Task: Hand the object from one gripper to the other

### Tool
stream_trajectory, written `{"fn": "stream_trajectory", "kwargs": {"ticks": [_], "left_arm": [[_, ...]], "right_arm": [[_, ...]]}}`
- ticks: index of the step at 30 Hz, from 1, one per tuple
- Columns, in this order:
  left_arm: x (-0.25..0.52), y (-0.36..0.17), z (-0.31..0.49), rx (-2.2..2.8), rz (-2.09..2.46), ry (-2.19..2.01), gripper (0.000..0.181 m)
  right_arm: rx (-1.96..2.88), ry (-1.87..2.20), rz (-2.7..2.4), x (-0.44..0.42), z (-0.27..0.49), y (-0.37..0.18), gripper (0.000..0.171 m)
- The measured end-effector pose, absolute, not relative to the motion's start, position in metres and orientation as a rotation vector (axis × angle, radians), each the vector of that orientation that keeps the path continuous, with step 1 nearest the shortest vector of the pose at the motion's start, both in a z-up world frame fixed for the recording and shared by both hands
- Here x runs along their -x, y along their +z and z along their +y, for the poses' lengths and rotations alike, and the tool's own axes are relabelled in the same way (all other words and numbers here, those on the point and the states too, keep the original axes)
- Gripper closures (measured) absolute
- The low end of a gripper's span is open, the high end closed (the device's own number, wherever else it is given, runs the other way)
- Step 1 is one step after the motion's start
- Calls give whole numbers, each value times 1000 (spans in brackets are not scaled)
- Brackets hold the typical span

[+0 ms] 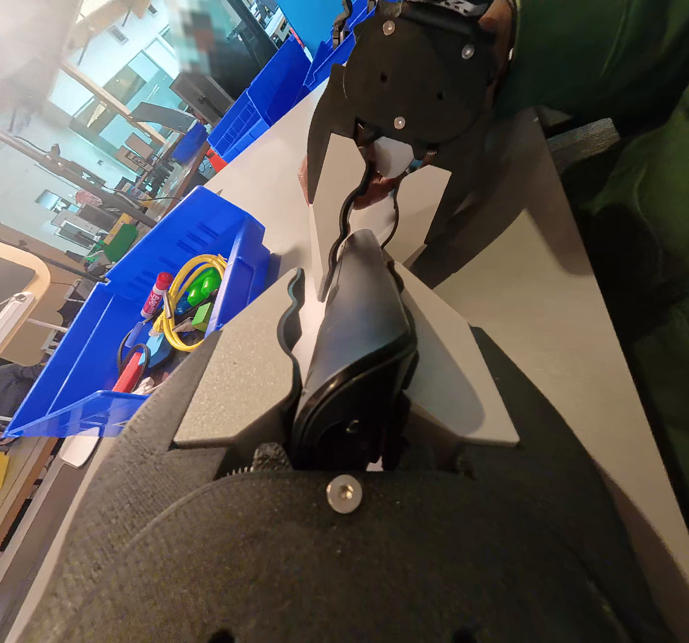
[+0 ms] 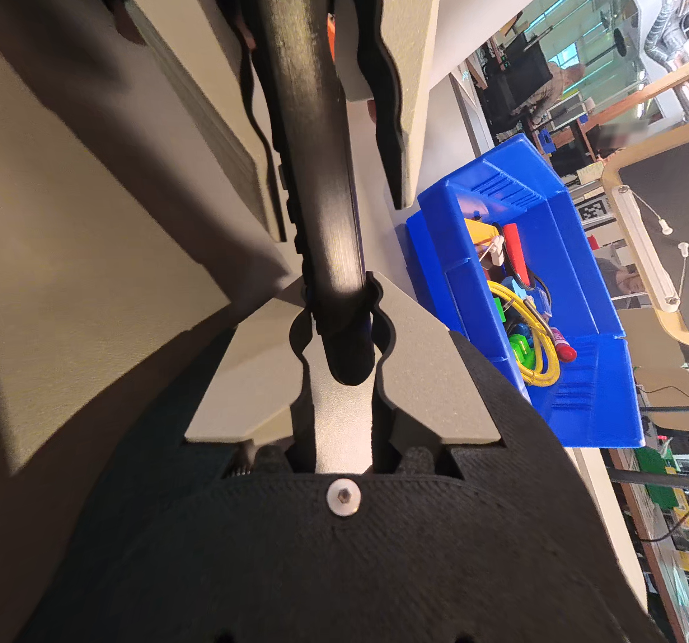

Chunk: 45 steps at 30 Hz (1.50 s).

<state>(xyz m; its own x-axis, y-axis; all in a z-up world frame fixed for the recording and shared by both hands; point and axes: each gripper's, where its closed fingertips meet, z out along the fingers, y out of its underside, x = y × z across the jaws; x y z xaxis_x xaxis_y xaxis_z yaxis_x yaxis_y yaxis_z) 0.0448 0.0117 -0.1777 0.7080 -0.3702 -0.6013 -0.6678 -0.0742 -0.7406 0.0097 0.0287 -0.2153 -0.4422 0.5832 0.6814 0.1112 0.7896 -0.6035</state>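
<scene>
A long black object like a remote [image 1: 358, 327] hangs over the white table [image 1: 522, 289]. My left gripper [image 1: 346, 267] stands around its near, wider end. Table shows through a gap between my left finger's pad [image 1: 290, 308] and the object, so this gripper is open. My right gripper [image 1: 358, 245] comes from the far side and is shut on the narrow far end. In the right wrist view, my right gripper [image 2: 337, 289] pinches the object's rounded end [image 2: 346, 345] with both pads. The left gripper [image 2: 335, 215] stands open around the object farther up.
A blue bin [image 1: 186, 252] sits on the table to the left, holding a yellow cable [image 1: 186, 289], green pieces and a red-capped stick; it also shows in the right wrist view [image 2: 578, 252]. More blue bins [image 1: 268, 96] stand behind. A green sleeve [image 1: 596, 47] holds the right gripper. Tip to tip, the grippers are about 5 cm apart.
</scene>
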Motion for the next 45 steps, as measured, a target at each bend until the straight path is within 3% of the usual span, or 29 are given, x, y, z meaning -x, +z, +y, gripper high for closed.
{"fn": "stream_trajectory", "kwargs": {"ticks": [7,12,20,26,36,40,45], "left_arm": [[-44,-161,12,1659,790,304,147],[-34,-129,10,1579,601,202,147],[-24,-107,2,1526,321,-236,146],[-44,-113,5,1541,350,-376,147],[-63,-130,30,1615,334,-347,147],[-62,-134,34,1638,322,-327,146],[-68,-130,31,1590,380,-293,139]], "right_arm": [[540,663,-1842,-5,33,-190,139],[519,774,-1656,-8,34,-151,118],[254,415,-1397,-12,35,-119,95],[183,134,-1399,0,40,-132,97],[266,126,-1394,1,53,-131,101],[286,74,-1403,3,60,-134,115],[346,157,-1408,1,60,-131,117]]}}
